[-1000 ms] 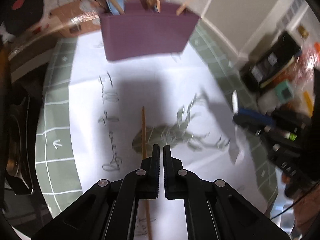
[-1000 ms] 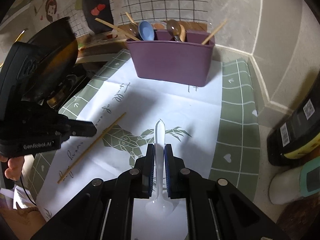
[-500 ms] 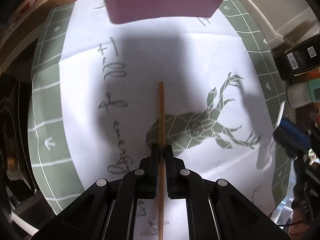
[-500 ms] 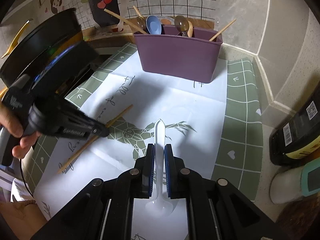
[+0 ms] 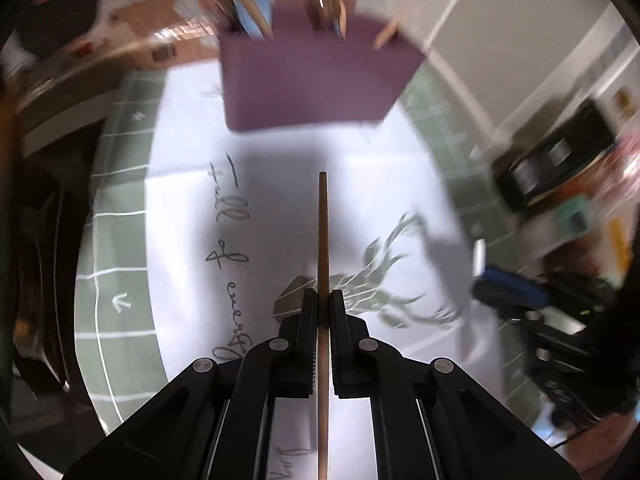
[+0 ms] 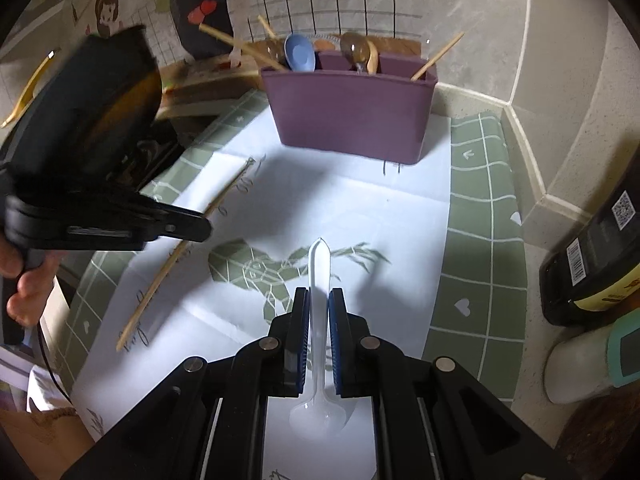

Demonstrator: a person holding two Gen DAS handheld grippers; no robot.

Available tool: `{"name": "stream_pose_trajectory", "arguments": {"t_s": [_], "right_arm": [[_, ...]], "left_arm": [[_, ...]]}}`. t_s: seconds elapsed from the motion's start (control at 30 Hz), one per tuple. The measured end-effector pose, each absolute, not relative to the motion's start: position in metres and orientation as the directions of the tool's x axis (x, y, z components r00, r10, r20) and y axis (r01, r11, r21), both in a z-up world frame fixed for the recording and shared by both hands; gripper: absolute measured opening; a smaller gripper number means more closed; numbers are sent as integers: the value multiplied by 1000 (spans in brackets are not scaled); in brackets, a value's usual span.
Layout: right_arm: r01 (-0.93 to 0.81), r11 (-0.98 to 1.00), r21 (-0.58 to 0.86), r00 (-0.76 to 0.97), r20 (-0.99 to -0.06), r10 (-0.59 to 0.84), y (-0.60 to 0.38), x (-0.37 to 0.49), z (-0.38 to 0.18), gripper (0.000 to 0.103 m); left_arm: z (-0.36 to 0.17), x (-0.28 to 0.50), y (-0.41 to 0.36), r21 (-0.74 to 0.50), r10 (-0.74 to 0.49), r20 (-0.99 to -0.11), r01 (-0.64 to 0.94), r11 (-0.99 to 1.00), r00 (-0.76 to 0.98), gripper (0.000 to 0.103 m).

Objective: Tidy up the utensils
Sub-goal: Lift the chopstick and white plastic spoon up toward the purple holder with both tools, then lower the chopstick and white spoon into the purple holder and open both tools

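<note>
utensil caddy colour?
Purple utensil caddy, clearest in the right wrist view.

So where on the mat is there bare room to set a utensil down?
Free: the white paper between the purple caddy and the deer print, and the green mat strip on its right. Crowded: beyond that strip, by the dark bottle.

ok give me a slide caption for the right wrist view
Right tool grips a white plastic spoon; left tool lifts a chopstick toward the purple caddy.
</note>
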State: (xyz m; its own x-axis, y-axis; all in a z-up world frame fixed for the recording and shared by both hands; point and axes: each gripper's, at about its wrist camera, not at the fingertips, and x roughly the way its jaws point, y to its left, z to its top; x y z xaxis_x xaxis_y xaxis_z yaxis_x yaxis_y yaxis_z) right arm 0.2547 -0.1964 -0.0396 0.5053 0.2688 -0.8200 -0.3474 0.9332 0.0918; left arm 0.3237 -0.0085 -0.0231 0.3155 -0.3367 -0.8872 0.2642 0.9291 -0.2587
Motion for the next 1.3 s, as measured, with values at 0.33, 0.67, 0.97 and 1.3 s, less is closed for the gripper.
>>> {"name": "stream_pose_trajectory", "arguments": {"t_s": [0.33,0.67,0.97,1.3], "right_arm": [[-348,936,44,656,-702,277,-189,272,48,8],[-313,933,-176,881,-420,216,-162,309,213,8],[-253,948,-193,925,-334,179,-165,352,250,8],[-292,947,-135,872,-444,205,-180,408,178,8]], "left_arm": [[95,297,-8,-175,-368,-617,334,926,696,6],[238,342,-1,-201,-387,-270,342,918,882,6],[280,382,-13,-160,-288,-127,267,950,949,6],[205,434,-20,-196,-196,-171,161,967,966,6]]}}
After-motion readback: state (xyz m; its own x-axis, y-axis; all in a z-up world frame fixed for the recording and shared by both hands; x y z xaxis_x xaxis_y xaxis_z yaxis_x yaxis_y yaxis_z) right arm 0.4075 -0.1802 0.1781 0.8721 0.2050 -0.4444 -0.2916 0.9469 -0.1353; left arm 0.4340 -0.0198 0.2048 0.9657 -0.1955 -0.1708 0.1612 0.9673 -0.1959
